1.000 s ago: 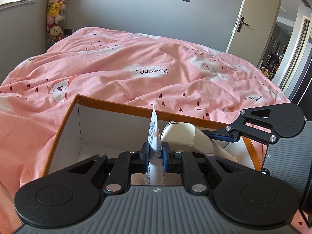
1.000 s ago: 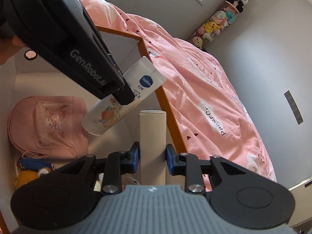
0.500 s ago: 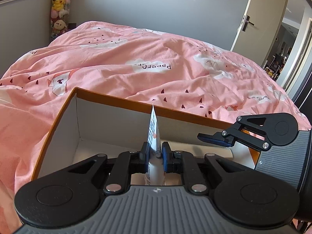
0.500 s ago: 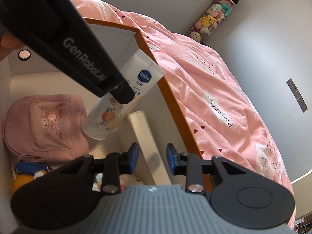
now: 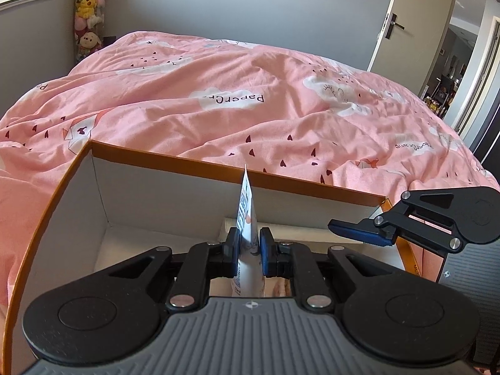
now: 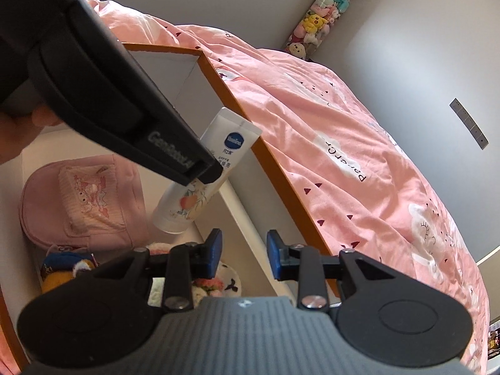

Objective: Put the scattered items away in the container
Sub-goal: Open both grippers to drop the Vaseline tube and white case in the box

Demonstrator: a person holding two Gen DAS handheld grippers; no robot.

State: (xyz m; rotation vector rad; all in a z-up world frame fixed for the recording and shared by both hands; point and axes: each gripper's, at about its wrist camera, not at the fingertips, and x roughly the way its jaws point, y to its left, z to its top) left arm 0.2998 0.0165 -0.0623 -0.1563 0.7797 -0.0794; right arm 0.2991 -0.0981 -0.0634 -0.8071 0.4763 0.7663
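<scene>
Left gripper [image 5: 248,251] clamps the lotion tube [image 6: 200,184] cap-down above the orange-rimmed box [image 5: 218,170] on the bed, ready to drop in; right gripper [image 6: 243,251] stands parted and empty (white cylinder [image 6: 243,218] lies inside along the right wall).

Both wrist views close above, sharing orange-rimmed box [image 5: 218,168], bed [image 6: 343,118]

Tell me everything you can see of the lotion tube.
The lotion tube is white soft-looking plastic with a blue round logo near its flat crimped end and a peach picture lower down. It hangs tilted, cap end down, over the inside of the orange-rimmed box, clamped at mid-body by the left hand-held gripper. Nothing else visibly touches it.
</scene>
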